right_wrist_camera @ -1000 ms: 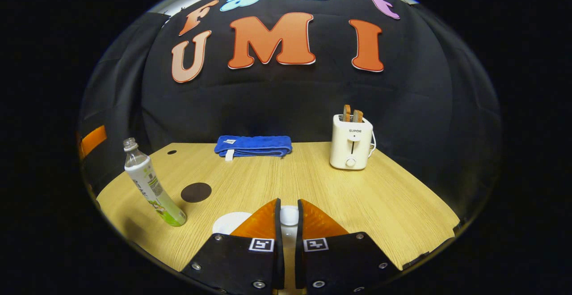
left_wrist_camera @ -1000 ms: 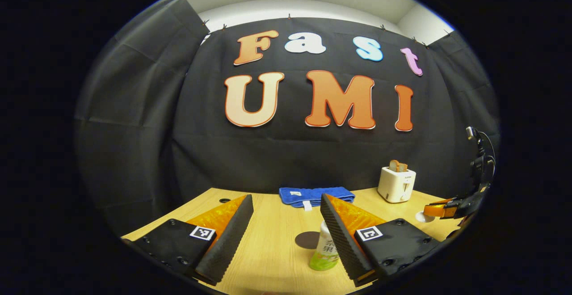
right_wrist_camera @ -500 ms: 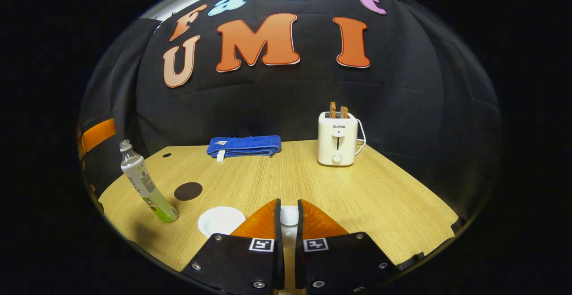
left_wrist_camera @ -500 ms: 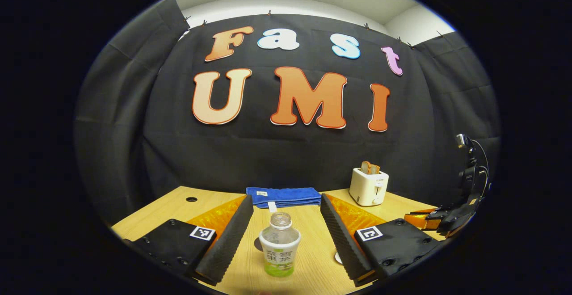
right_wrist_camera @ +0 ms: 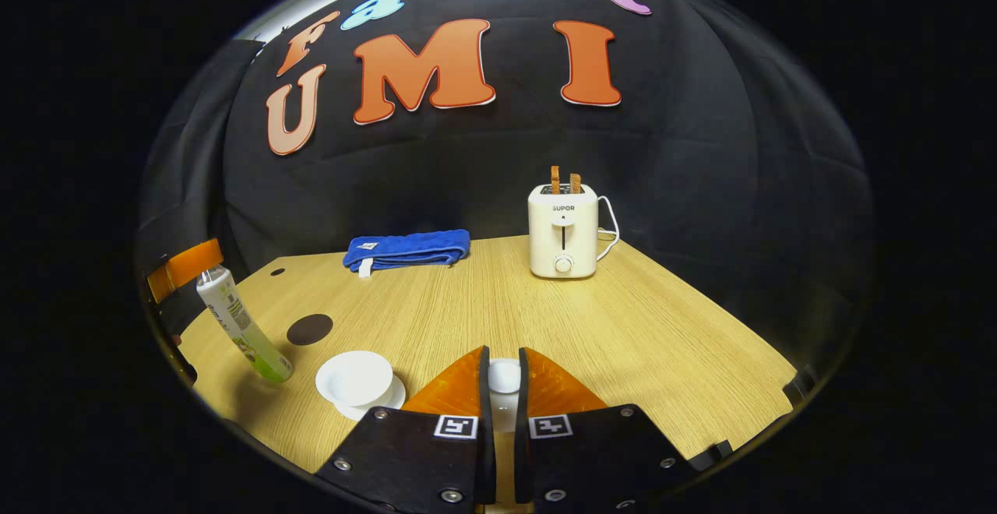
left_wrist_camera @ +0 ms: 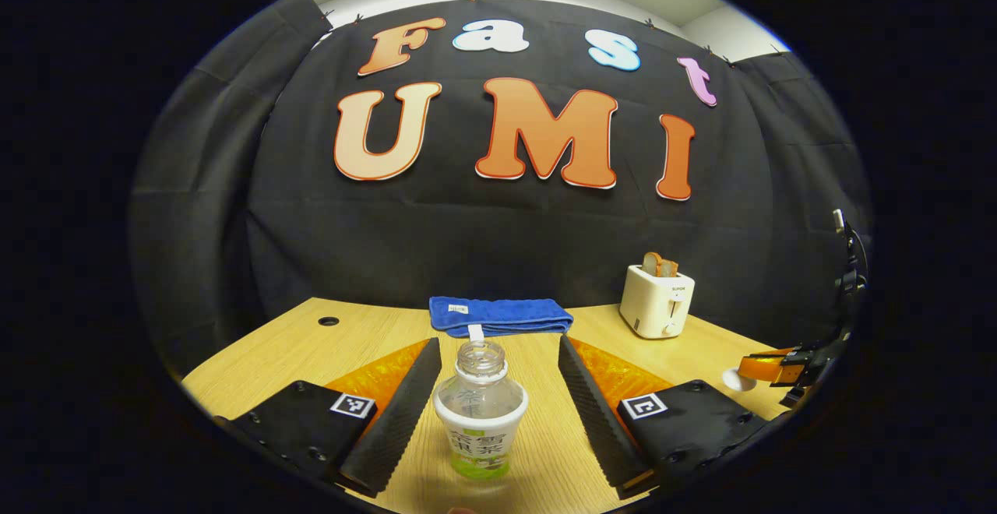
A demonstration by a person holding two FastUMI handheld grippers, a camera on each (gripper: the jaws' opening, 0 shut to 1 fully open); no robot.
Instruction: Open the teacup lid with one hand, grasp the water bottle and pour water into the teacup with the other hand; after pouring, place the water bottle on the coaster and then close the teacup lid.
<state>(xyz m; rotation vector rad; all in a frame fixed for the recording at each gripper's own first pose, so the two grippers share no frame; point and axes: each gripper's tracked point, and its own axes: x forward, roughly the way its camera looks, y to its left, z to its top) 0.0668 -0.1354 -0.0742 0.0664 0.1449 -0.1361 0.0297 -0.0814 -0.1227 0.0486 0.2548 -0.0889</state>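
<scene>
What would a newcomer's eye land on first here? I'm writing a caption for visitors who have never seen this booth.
Probably the uncapped water bottle, standing on the table between the open fingers of the left tool. Next, the right tool, shut on the white teacup lid, with the open teacup to its left. At the back stand a cream toaster and a folded blue towel.

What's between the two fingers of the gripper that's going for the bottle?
In the left gripper view, the open left gripper has the uncapped water bottle standing upright between its fingers, on the wooden table. Neither finger touches it yet.
</scene>
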